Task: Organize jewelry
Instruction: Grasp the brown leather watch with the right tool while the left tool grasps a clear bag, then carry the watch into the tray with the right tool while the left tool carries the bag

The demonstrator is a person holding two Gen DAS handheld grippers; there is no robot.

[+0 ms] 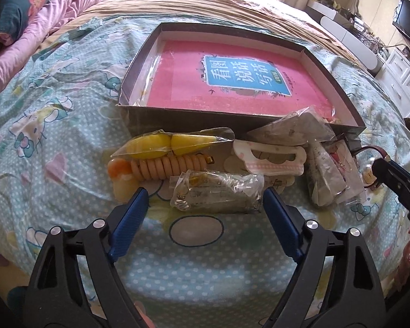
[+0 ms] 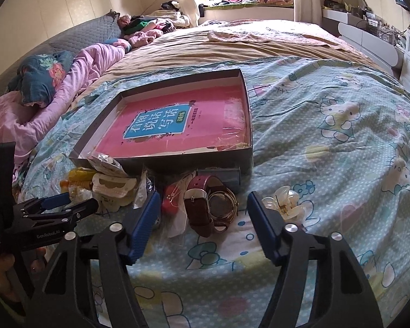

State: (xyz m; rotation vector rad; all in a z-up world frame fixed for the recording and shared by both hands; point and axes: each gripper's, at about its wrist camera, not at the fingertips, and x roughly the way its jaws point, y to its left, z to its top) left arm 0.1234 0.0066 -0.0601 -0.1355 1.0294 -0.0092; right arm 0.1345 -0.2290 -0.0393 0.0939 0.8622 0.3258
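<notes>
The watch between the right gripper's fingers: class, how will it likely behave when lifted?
The watch will probably flop: its leather strap lies curled on the bedspread. The round metal case looks heavy for its size, so it may swing. Its glass face seems scratchable, so grip the strap.

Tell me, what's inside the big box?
A pink book lies flat in the box, under clear plastic. Whatever is beneath the book is hidden.

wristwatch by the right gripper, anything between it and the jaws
Nothing visible. The right gripper stands open with the wristwatch lying directly between its fingers; a clear packet lies against the watch's left side.
</notes>
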